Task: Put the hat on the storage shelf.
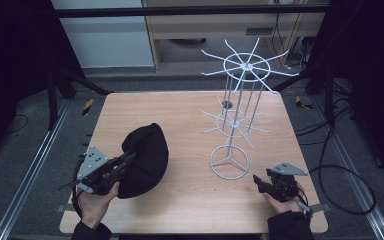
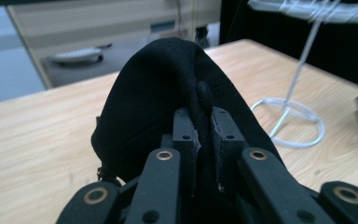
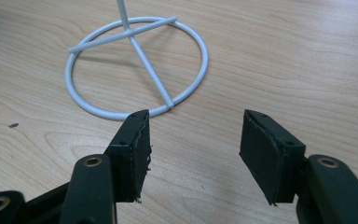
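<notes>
— Looking down from the high view, where does the work stand?

— The left gripper (image 1: 125, 162) is clamped on the near edge of a black beanie (image 1: 145, 160), which rests on the table (image 1: 180, 210) just ahead of it. The white wire rack (image 1: 237, 107) stands well off to that gripper's right. The right gripper (image 1: 258, 181) sits low, near the rack's ring base, carrying nothing.

— And the left gripper view?

— Its jaws are nearly together, pinching a fold of the beanie's (image 2: 168, 88) rim; the rack's base (image 2: 291, 122) lies ahead to the right.

— The right gripper view?

— Jaws wide apart and empty, the ring base (image 3: 137, 65) just ahead.

— So which step?

— Probably grasping the hat to hang it. Next it likely needs lifting towards a prong, perhaps with the right gripper steadying the rack.
</notes>
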A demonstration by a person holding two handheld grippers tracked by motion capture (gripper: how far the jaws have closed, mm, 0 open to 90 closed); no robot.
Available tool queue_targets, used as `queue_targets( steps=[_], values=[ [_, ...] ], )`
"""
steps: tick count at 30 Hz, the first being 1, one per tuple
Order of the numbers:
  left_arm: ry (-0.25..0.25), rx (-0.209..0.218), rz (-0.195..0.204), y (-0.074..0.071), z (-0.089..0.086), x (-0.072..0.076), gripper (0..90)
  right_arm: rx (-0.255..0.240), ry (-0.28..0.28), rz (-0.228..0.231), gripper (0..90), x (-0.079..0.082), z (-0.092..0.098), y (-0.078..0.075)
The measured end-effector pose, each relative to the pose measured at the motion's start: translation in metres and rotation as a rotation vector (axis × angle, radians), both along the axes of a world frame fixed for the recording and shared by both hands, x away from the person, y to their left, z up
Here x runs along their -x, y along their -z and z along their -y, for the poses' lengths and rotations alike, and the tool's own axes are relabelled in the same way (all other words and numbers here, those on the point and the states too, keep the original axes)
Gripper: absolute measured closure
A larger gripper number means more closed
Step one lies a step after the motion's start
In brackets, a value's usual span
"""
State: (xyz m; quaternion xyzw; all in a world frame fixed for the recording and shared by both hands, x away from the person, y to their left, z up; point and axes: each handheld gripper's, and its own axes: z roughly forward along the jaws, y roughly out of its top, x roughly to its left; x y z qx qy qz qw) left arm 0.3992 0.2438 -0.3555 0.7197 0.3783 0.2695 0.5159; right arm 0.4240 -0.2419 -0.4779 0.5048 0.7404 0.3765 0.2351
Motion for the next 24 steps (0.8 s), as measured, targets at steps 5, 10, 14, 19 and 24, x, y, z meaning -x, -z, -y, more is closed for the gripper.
queue_targets(
  steps=[5,10,14,19,24],
  values=[
    [0.04,0.045,0.065,-0.019,0.004,0.009,82.0,0.004,-0.001,0.005,42.8,0.0,0.0,0.0],
    [0.081,0.074,0.121,-0.039,0.013,0.016,82.0,-0.003,0.001,0.001,42.7,0.001,0.0,-0.001],
    [0.106,0.097,0.158,-0.054,0.02,0.017,81.9,-0.001,-0.002,0.004,42.6,0.001,0.0,-0.001],
    [0.127,0.102,0.195,-0.074,0.027,0.015,82.0,0.0,0.0,0.006,42.5,0.001,0.0,-0.001],
    [0.142,0.107,0.228,-0.089,0.03,0.012,81.9,0.0,0.0,0.006,42.5,0.001,0.0,-0.001]
  ],
)
